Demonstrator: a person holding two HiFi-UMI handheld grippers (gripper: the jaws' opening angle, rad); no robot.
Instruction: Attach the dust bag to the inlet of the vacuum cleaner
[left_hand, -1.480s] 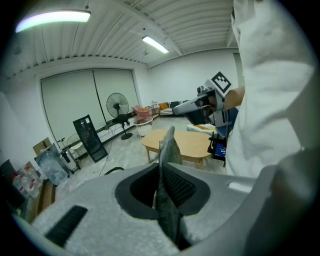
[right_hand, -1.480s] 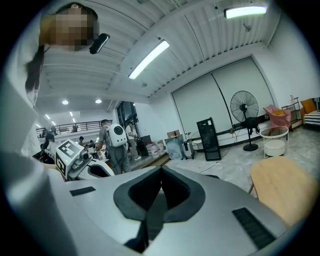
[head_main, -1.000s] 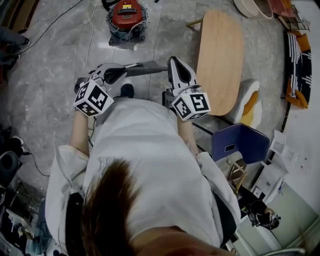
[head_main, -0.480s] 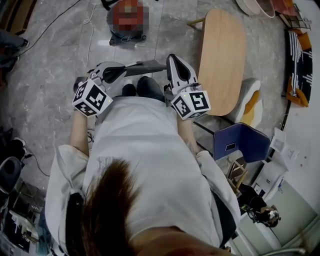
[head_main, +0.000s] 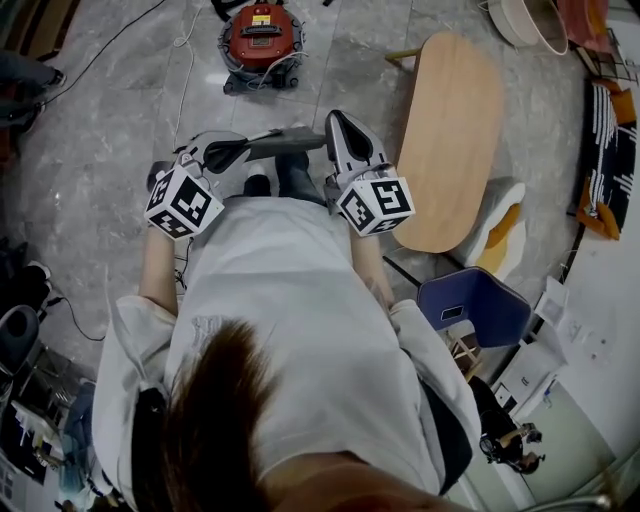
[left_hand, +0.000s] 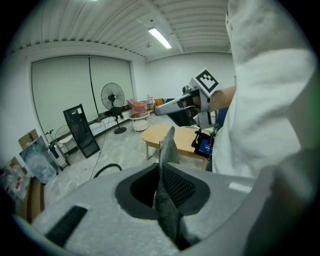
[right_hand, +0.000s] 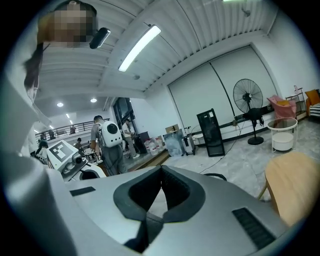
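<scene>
The left gripper (left_hand: 159, 165) is clamping a thin grey sheet, the dust bag (left_hand: 167, 210), whose edge is standing up between the pads in the left gripper view; in the head view the bag is stretching rightward from those jaws, in the air in front of the person's body, towards the other gripper. The vacuum cleaner (head_main: 260, 35), red and round, is sitting on the floor well apart from both grippers, up beyond the bag; its inlet is too small to make out, and nothing is touching it. The right gripper (right_hand: 161, 168) is holding its jaws pressed together; the bag's far end is reaching its side in the head view, but whether a corner is nipped there cannot be told. A wooden table (head_main: 450, 140) is standing further right, playing no part. Judged from this, the bag is picked up and in hand, so the fetching is done; getting it to the cleaner, lining its opening with the inlet and pushing it on are all waiting.
</scene>
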